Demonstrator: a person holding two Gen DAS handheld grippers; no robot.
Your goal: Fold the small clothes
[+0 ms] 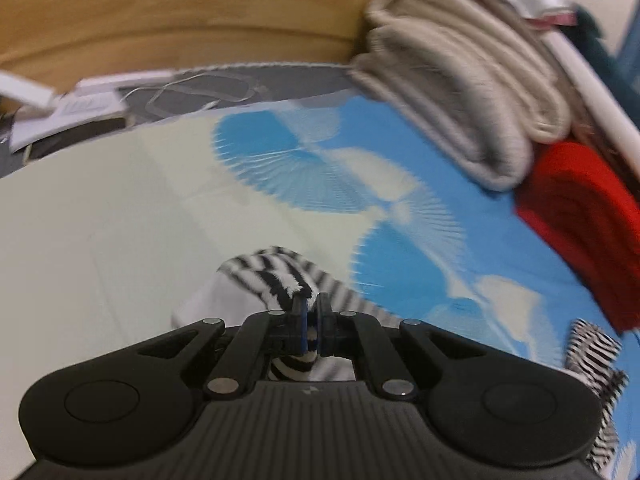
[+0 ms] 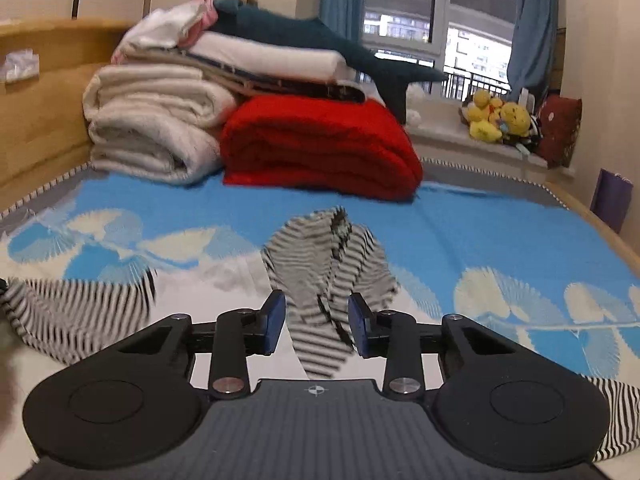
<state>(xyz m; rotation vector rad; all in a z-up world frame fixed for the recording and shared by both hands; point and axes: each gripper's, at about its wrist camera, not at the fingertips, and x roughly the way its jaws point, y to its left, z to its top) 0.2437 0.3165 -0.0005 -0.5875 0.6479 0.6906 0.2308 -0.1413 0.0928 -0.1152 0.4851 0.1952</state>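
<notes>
Nearest, in the left wrist view, the left gripper (image 1: 313, 312) is seen pressed together on a bunched edge of the striped garment (image 1: 276, 276); black-and-white fabric is pinched between the pads and shows again just below them. In the right wrist view, the right gripper (image 2: 316, 322) is held with its fingers (image 2: 274, 320) part-way spread, and a narrow tongue of the striped garment (image 2: 324, 276) lies in the gap. Whether the pads press on it cannot be told; a sliver of space appears on each side.

From those fingers the cloth runs straight ahead, away from the gripper, so its long axis is judged to lie along the pointing line rather than across it. More stripes trail off to the lower left and lower right of that view. All of it rests on the blue-and-white bedspread (image 2: 500, 232).

Farther back, a folded red blanket (image 2: 320, 148) and cream blanket (image 2: 148, 128) are stacked, well apart from the garment.
</notes>
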